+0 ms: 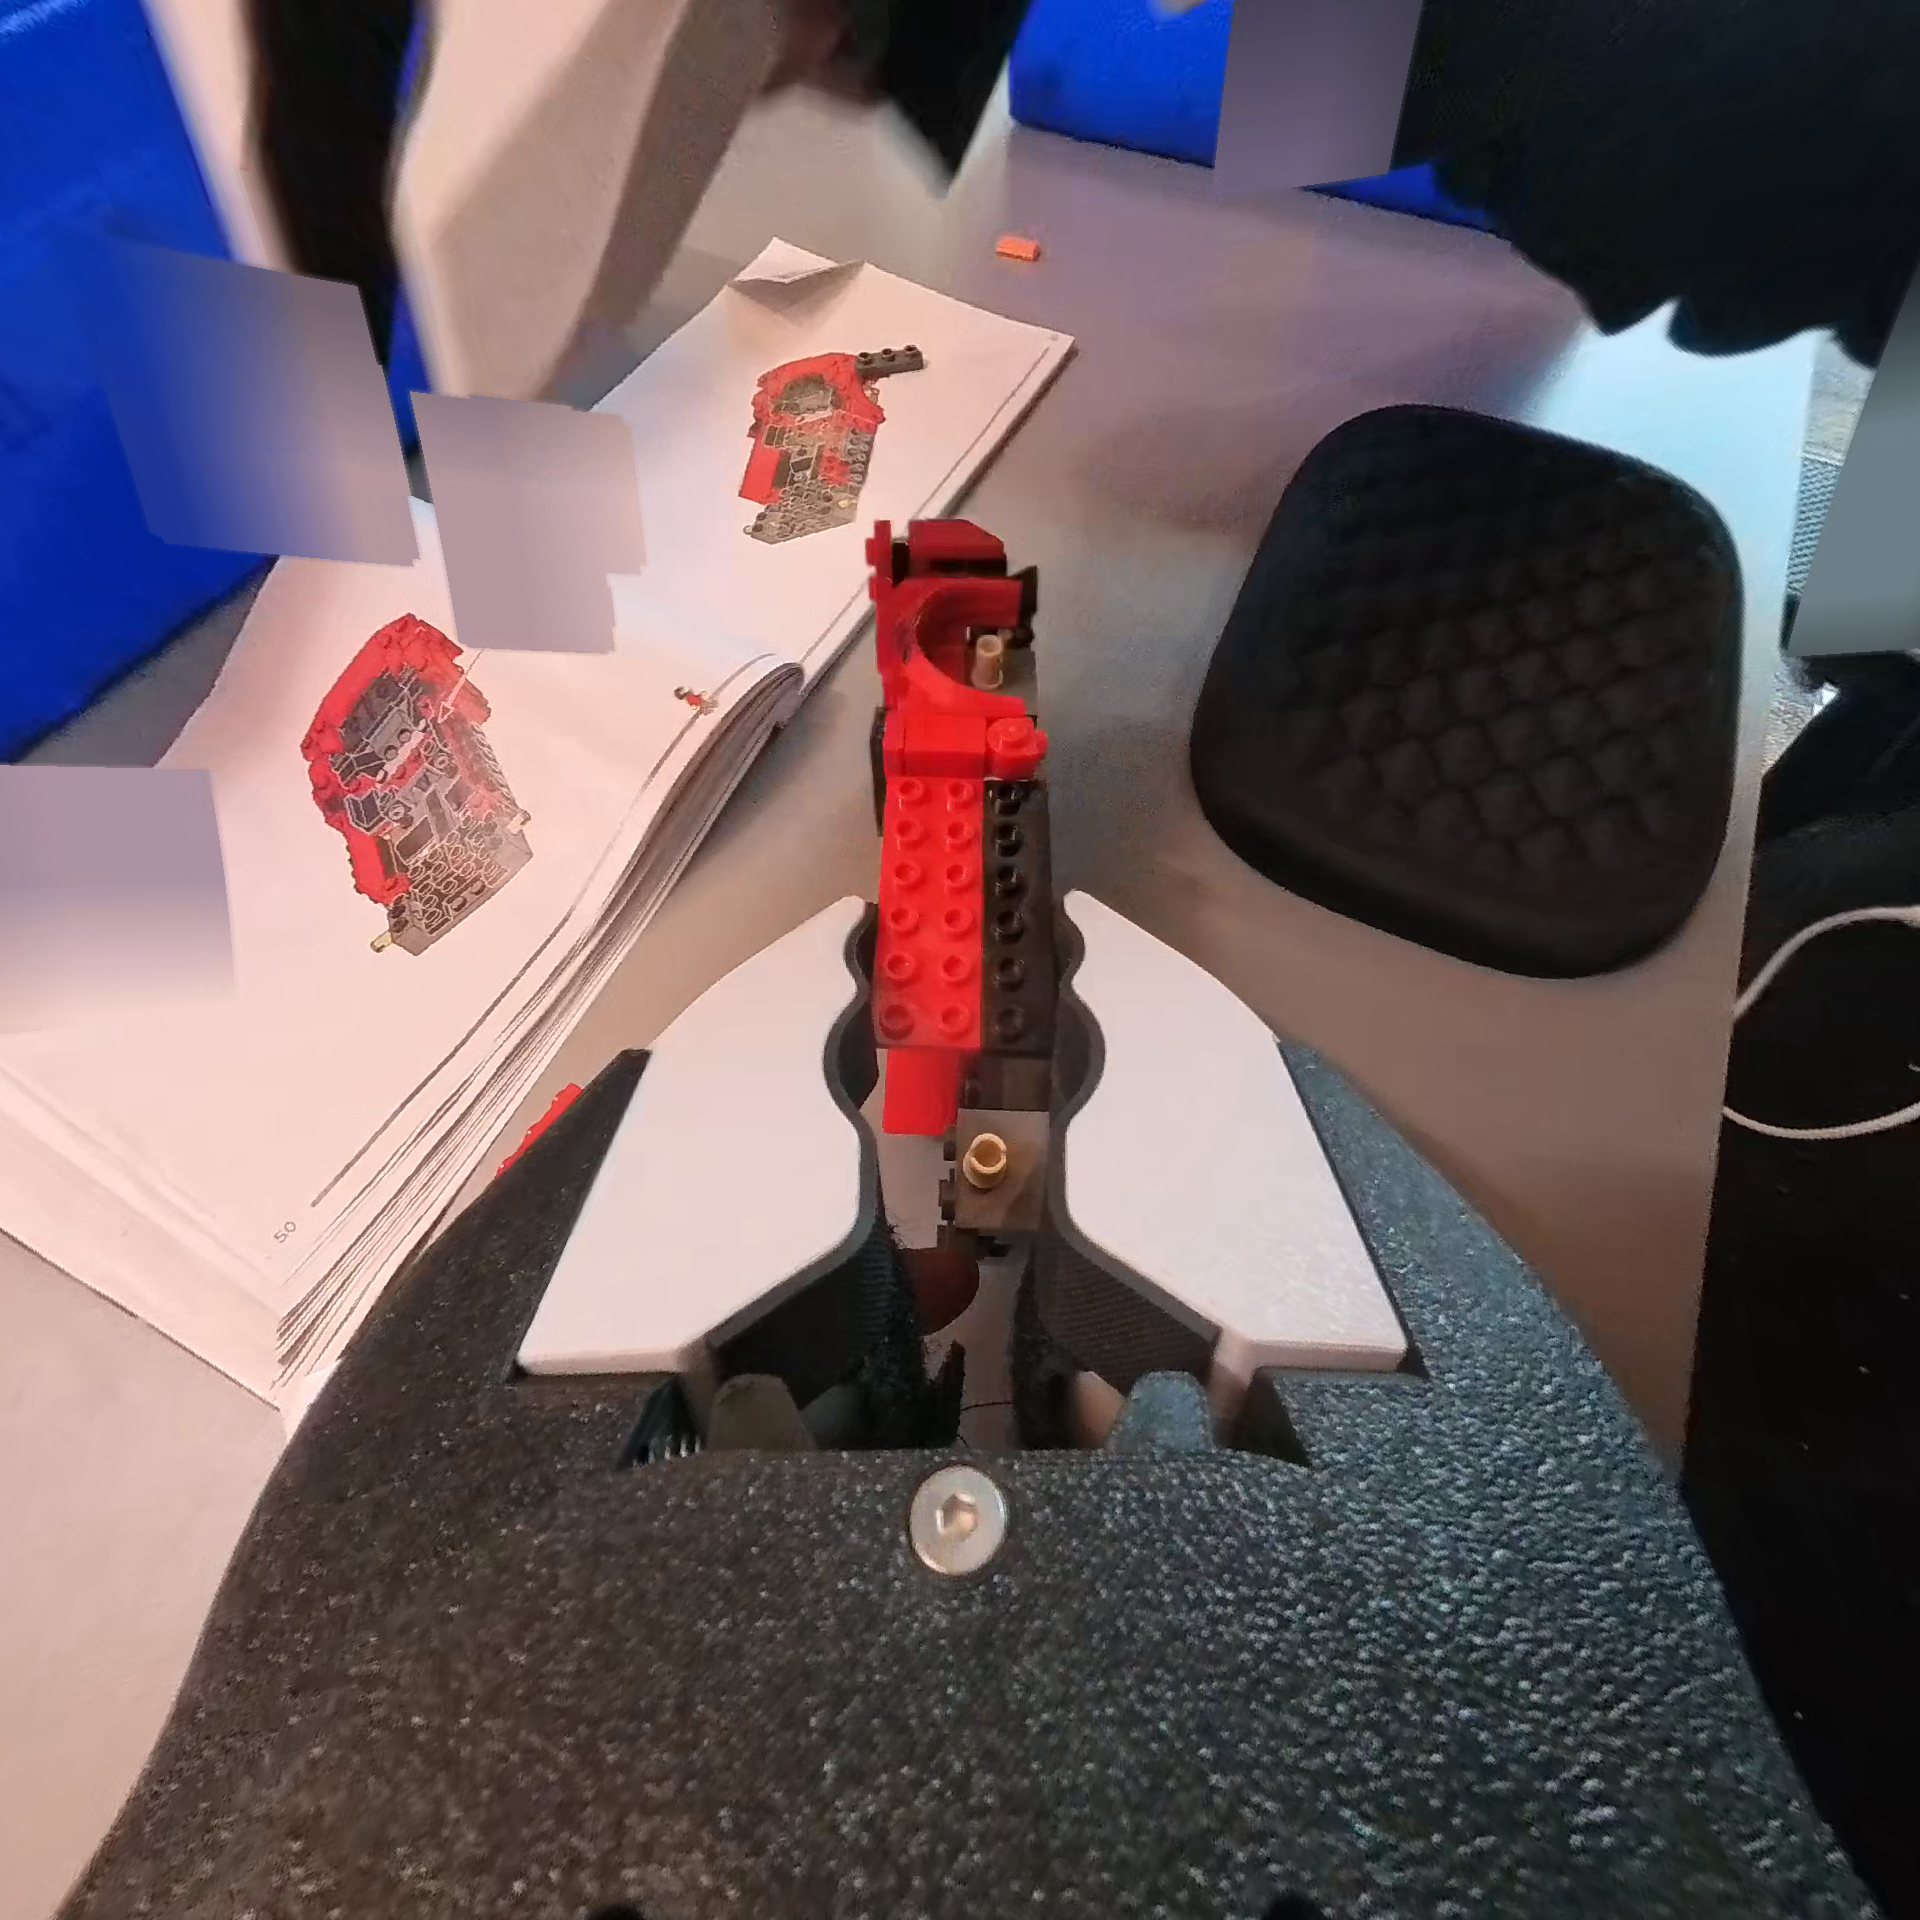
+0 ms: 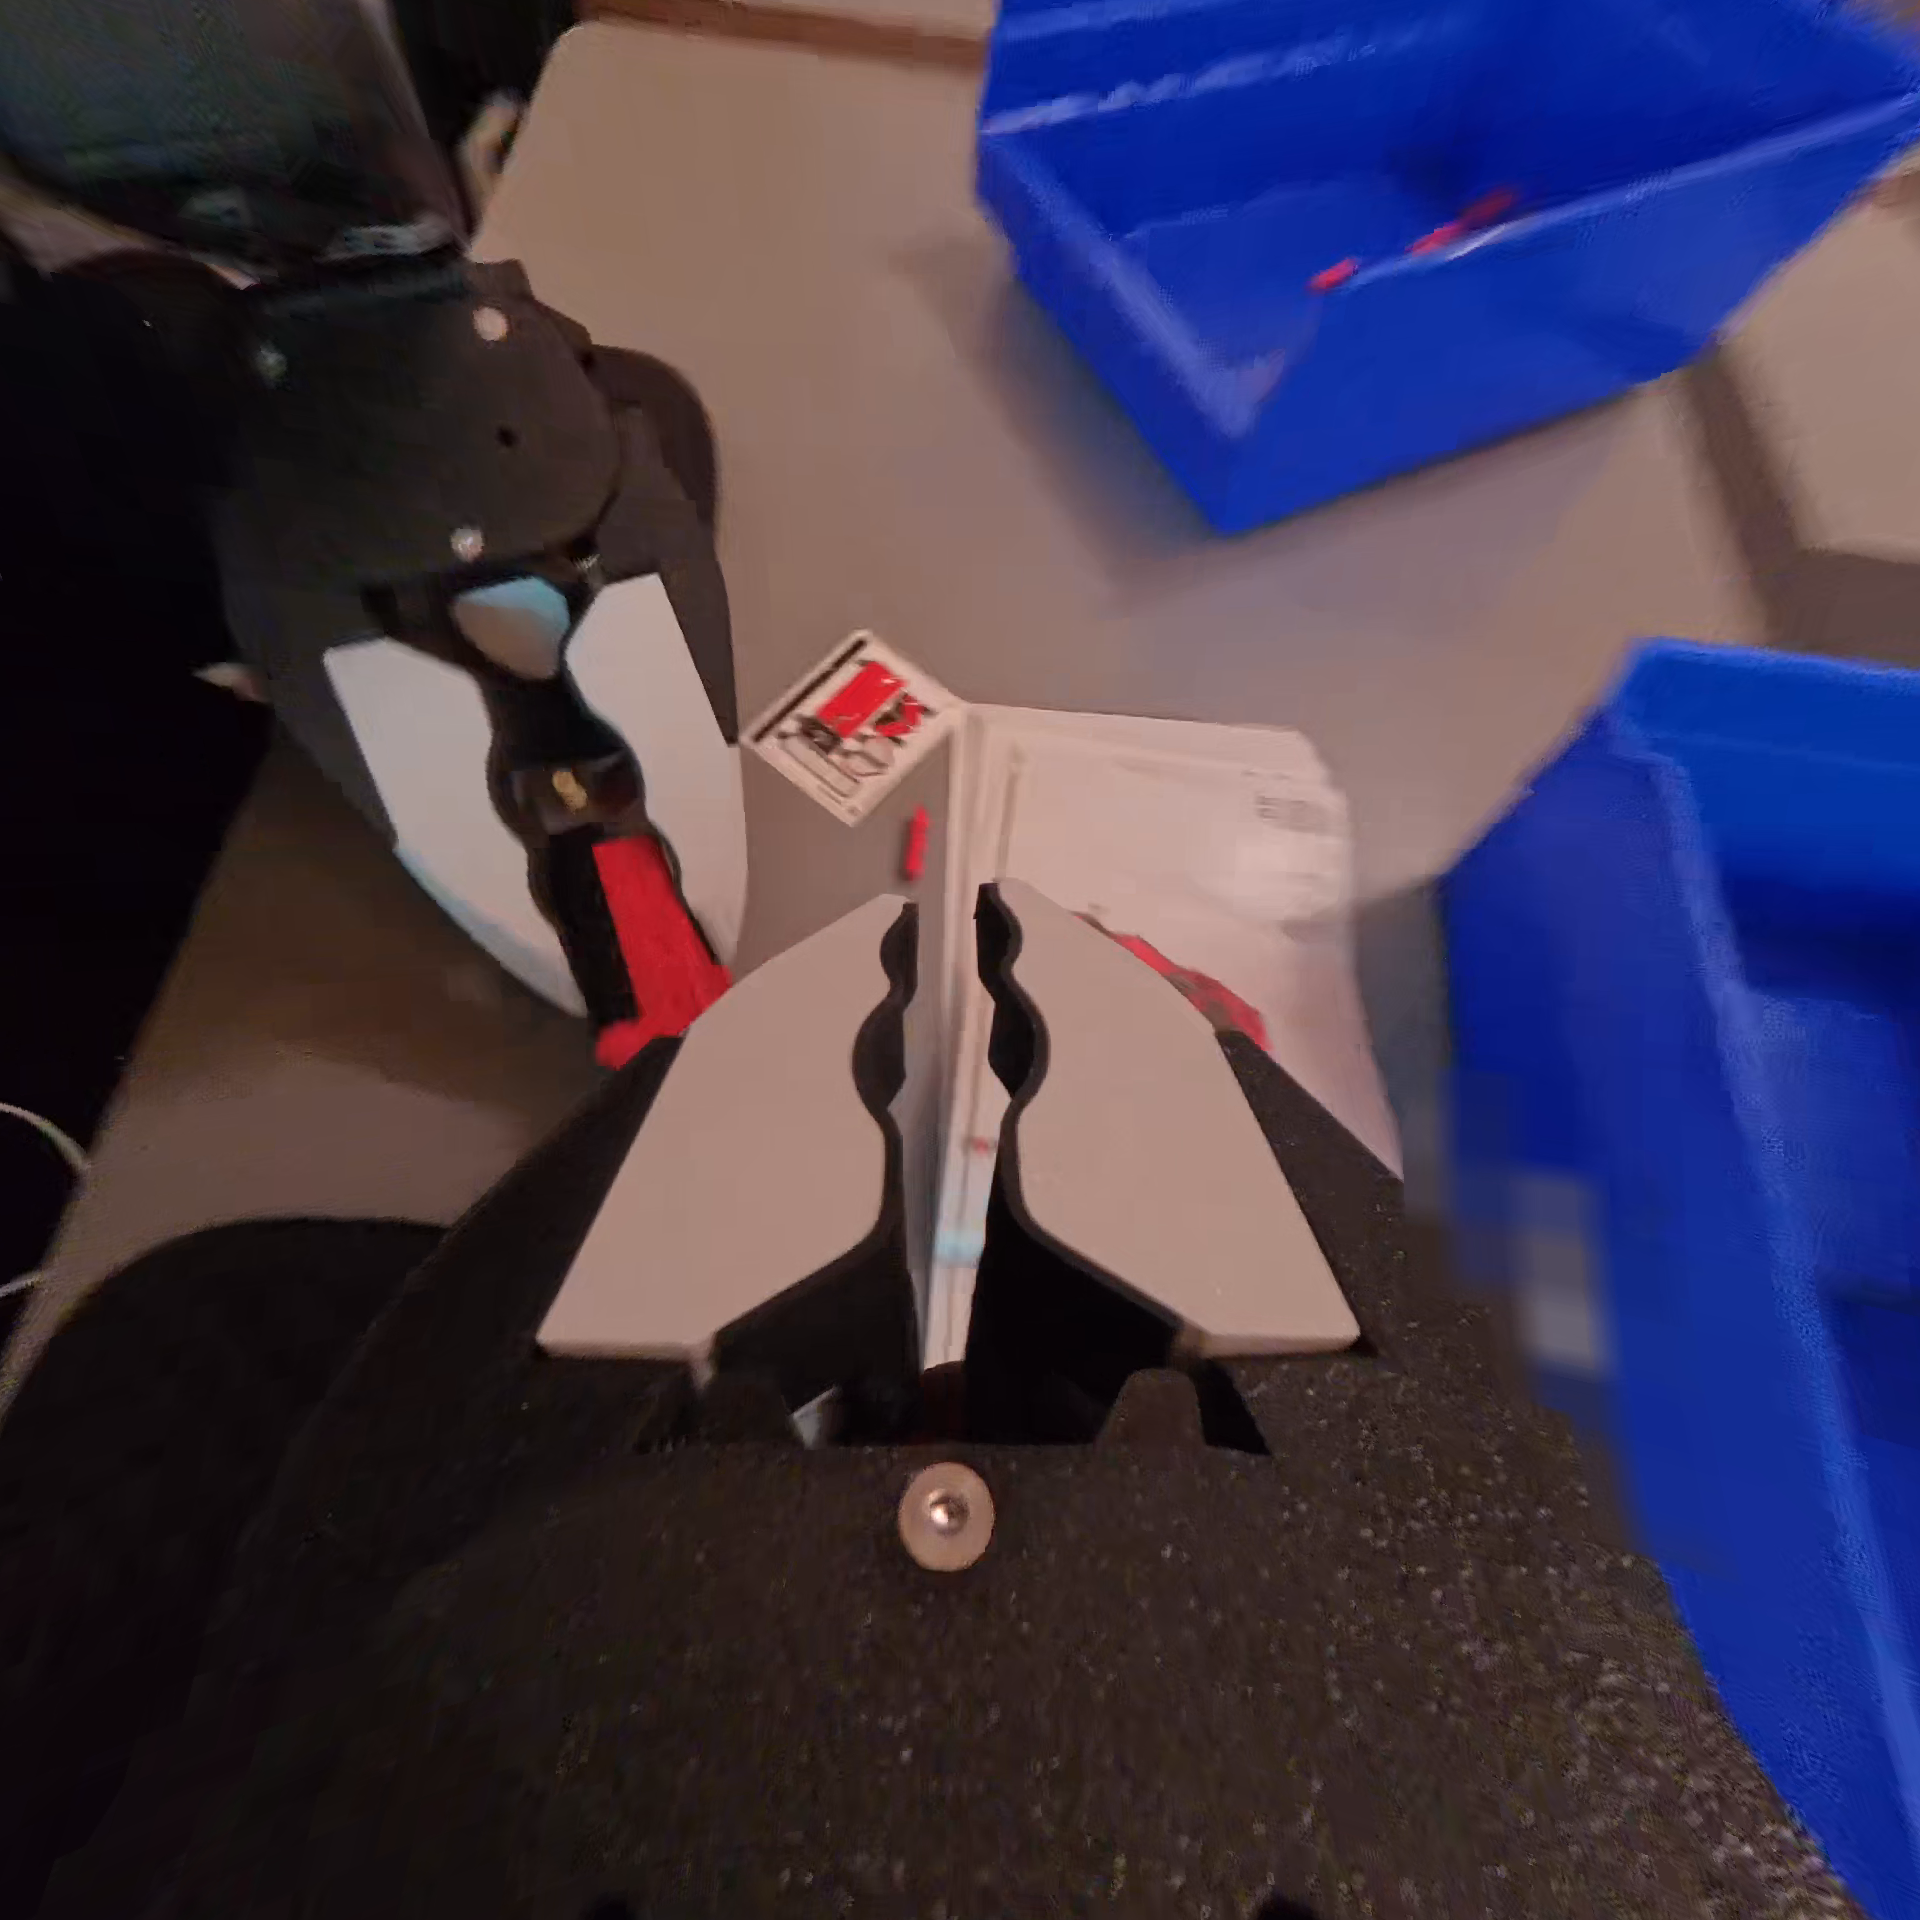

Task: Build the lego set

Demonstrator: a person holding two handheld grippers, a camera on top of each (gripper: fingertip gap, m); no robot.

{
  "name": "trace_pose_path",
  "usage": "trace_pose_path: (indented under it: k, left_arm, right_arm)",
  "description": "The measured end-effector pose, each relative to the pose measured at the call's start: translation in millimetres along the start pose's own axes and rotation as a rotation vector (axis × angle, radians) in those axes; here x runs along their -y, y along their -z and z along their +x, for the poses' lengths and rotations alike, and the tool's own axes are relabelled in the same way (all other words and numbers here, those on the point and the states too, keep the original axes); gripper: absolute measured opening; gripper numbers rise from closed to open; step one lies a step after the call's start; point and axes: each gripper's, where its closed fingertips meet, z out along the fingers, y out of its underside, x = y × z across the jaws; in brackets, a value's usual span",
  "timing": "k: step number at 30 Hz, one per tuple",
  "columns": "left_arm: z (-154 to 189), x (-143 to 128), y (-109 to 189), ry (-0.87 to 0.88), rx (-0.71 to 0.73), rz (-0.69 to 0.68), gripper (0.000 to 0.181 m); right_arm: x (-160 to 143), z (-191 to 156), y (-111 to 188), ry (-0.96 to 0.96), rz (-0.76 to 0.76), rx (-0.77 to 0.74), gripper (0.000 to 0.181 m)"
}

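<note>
My left gripper [image 1: 966, 914] is shut on a long red and black lego model [image 1: 935, 831], held on edge with its studs facing left. A tan pin [image 1: 987, 1158] sticks out of its grey near end. The open instruction booklet [image 1: 364, 935] lies to the left of it. In the right wrist view the left gripper [image 2: 655, 966] shows at the left with the lego model [image 2: 644, 914]. My right gripper [image 2: 948, 909] is empty, its jaws a narrow gap apart, above the booklet [image 2: 1143, 831]. That view is blurred.
A black quilted case [image 1: 1475, 686] lies on the grey table to the right. Two blue bins [image 2: 1351, 312] [image 2: 1714, 1039] stand at the back and right. A small printed card [image 2: 852, 727] and a small red piece [image 2: 914, 842] lie near the booklet. An orange piece [image 1: 1018, 247] lies farther back. About 10 cm separates my left fingertips from my right.
</note>
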Motion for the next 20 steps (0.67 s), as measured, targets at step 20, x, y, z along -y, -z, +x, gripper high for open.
trace_pose_path:
  k: [20]
  left_arm:
    - [-7.2, 1.8, 0.1, 0.110, -0.023, 0.003, 0.029]
  right_arm:
    - [-26.4, 1.6, -74.4, -0.380, -0.161, 0.252, 0.005]
